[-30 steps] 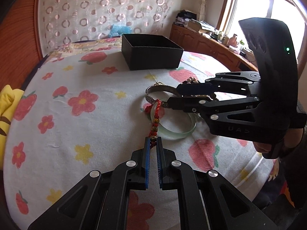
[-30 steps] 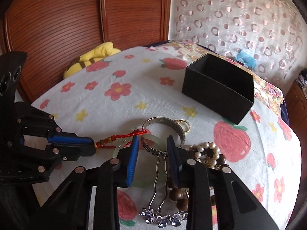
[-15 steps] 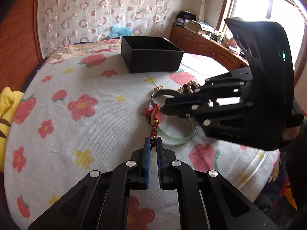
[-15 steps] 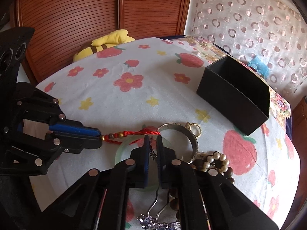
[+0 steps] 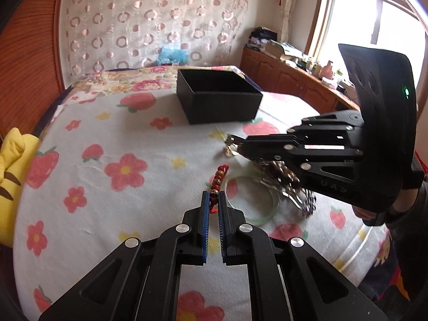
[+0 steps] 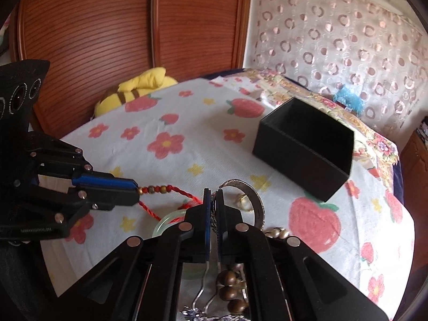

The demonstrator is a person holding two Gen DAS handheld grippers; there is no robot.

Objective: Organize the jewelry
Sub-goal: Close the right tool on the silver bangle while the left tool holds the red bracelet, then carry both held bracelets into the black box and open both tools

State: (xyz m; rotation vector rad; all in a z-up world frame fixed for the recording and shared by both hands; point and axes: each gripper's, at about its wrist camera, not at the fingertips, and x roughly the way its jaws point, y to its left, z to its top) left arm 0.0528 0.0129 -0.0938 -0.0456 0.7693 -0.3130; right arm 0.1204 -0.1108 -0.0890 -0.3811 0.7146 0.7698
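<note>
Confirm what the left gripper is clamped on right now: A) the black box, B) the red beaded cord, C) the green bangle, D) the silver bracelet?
B: the left gripper is shut on the red beaded cord, whose beads stick out past its tips.

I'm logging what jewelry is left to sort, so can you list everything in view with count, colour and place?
Black box: one, open, on the bedspread beyond the jewelry.
Silver bangle: one, clamped in right gripper.
Red beaded cord bracelet: one, clamped in left gripper.
Green jade bangle: one, pale, flat on bedspread.
Brown wooden beads: one strand, under right gripper.
Silver hairpin: one, under right gripper.
Bedspread: white, strawberries and flowers.
Yellow plush: one, by headboard.
Left gripper: shut.
Right gripper: shut.
</note>
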